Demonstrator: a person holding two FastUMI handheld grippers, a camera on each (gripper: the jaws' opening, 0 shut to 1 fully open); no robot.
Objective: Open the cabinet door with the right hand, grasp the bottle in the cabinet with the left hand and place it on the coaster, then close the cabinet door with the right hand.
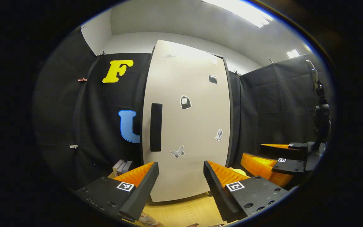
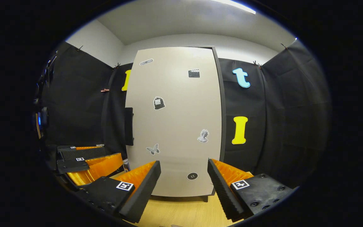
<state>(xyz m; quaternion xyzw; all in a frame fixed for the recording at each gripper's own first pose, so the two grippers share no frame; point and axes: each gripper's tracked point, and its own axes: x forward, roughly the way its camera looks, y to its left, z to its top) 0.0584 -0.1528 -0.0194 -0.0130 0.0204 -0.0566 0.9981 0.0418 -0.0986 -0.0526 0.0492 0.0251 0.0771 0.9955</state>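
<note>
A tall beige cabinet door [image 1: 187,126] with several stickers stands shut in front of me, hiding the inside. Its black vertical handle [image 1: 156,127] sits on the door's left edge. In the left gripper view, my left gripper [image 1: 181,183] is open, low over the wooden table and short of the door. The right gripper [image 1: 258,156] hangs off to the right, its fingers apart. In the right gripper view, my right gripper [image 2: 184,183] is open and faces the door [image 2: 175,126], with the handle [image 2: 129,126] up and left of it. The left gripper [image 2: 104,157] is at lower left.
The cabinet stands on a light wooden table [image 2: 184,211]. A few small grey boxes [image 1: 122,166] stand at the cabinet's left foot. A pale yellow object [image 1: 239,171] peeks out behind my left gripper's right finger. Black cloth walls close in both sides.
</note>
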